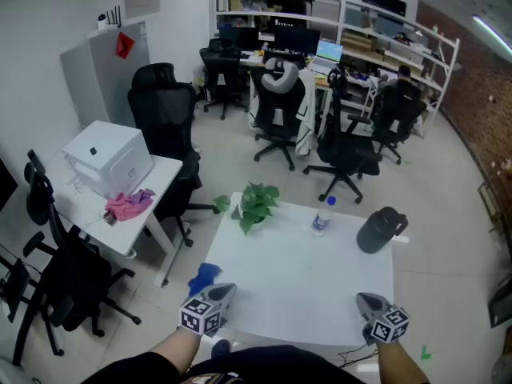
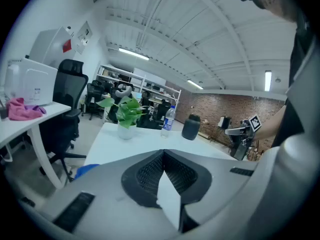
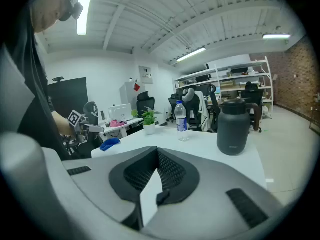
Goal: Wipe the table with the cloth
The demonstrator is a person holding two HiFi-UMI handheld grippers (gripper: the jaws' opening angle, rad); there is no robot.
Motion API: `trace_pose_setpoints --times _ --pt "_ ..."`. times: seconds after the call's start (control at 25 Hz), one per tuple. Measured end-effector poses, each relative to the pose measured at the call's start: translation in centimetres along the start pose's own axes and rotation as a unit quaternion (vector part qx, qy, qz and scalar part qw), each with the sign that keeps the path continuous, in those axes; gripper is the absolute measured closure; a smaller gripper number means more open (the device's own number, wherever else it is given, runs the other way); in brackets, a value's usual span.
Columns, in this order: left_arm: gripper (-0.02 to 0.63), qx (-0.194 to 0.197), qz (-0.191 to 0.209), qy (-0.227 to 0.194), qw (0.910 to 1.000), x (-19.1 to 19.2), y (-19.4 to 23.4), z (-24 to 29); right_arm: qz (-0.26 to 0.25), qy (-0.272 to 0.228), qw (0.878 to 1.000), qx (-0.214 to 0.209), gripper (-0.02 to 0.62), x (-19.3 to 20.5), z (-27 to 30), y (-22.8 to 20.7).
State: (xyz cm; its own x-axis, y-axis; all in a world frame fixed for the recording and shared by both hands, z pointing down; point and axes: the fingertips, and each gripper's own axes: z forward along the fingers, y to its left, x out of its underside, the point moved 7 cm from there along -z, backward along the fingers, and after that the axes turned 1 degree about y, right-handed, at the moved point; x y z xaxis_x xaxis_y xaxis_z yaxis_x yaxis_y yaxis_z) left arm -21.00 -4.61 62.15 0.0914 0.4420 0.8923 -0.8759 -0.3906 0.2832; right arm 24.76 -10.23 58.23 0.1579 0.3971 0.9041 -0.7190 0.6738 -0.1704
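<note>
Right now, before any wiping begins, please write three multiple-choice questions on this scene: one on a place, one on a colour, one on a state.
1. Where on the white table does the cloth lie? A) at its left edge B) beside the dark jug C) under the plant
2. What colour is this cloth? A) pink B) blue C) green
3. How do the jaws of the left gripper stand? A) shut on the cloth B) wide open C) shut and empty
Answers: 1 A, it lies at the left edge; 2 B, blue in the head view; 3 C, the left gripper view shows the pads together, nothing between.
</note>
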Motion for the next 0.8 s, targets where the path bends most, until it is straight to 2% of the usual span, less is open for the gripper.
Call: trace_pose_setpoints --times 0.16,0.24,0.32,0.4,0.52,0.6,0.8 --pt "0.605 -0.072 0.020 0.018 0.9970 -0.6 5.7 -0.7 -0.008 0.004 1.000 -0.001 0.581 -0.1 0.8 0.5" --pt "0.467 -0.100 0.018 0.045 0.9939 -0.5 8.8 -1.0 -0.011 0.008 1.000 -0.003 0.581 -0.4 1.2 0.6" --pt "0.433 -0.115 0.021 0.087 0.9893 0.2 11.4 -1.0 -0.015 0.014 1.000 -0.004 0.581 -0.5 1.5 0.8" --pt "0.394 -0.113 0.034 0.131 0.9843 1.4 12.9 -0.7 -0.017 0.020 1.000 -0.002 0.583 -0.6 1.6 1.0" --pt "0.394 -0.090 0.080 0.192 0.9740 3.2 13.5 0.3 -0.020 0.026 0.999 0.000 0.581 -0.8 1.7 1.2" --pt "0.360 -0.074 0.119 0.228 0.9635 4.2 13.4 1.2 -0.022 0.029 0.999 0.000 0.581 -0.8 1.9 1.3" --pt "0.357 -0.055 0.176 0.296 0.9372 7.3 13.4 3.0 -0.024 0.038 0.999 0.004 0.581 -0.6 1.9 1.3"
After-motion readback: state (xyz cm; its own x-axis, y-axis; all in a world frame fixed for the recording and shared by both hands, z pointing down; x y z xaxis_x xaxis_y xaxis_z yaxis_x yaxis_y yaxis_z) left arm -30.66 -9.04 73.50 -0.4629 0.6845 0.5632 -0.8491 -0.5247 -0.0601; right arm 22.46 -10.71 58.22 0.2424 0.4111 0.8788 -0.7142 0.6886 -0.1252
